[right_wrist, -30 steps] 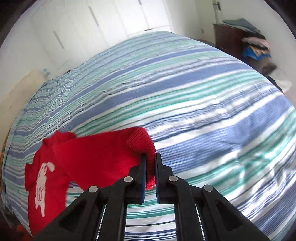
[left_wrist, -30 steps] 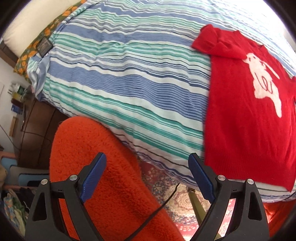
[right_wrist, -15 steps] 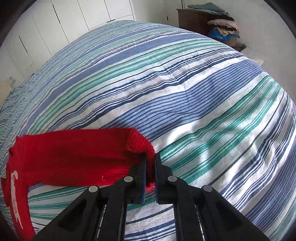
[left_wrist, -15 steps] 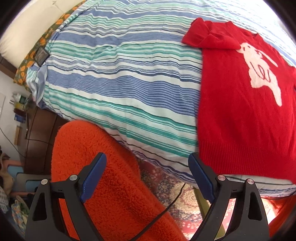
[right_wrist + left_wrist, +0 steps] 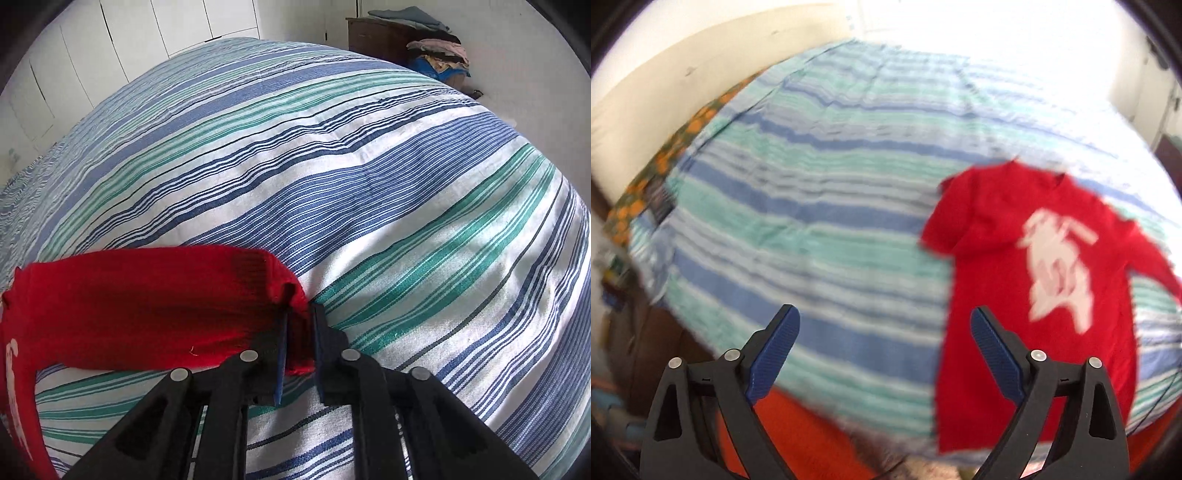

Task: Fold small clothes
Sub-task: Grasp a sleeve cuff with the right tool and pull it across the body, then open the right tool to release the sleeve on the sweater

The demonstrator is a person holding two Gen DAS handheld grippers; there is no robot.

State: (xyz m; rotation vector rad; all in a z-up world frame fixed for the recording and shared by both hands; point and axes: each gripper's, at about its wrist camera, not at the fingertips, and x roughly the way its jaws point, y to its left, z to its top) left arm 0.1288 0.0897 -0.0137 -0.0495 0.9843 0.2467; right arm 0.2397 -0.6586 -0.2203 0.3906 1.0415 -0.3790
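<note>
A small red sweater [image 5: 1015, 258] with a white animal print lies face up on the striped bed cover [image 5: 812, 229]. Its left sleeve is folded in near the shoulder; its right sleeve stretches out to the right. My left gripper [image 5: 884, 325] is open and empty, above the bed's near edge, left of the sweater's hem. The left wrist view is blurred. My right gripper [image 5: 299, 332] is shut on the cuff of the right sleeve [image 5: 147, 302], which lies pulled straight on the cover.
An orange fleece [image 5: 798, 435] shows below the bed's near edge. A flowered pillow [image 5: 665, 155] lies at the bed's left side. A dark dresser with piled clothes [image 5: 417, 40] stands beyond the bed, by white wardrobe doors [image 5: 155, 37].
My left gripper has swung up and forward over the bed, so the sweater now shows whole. My right gripper has pulled the sleeve out straight and lowered it onto the cover.
</note>
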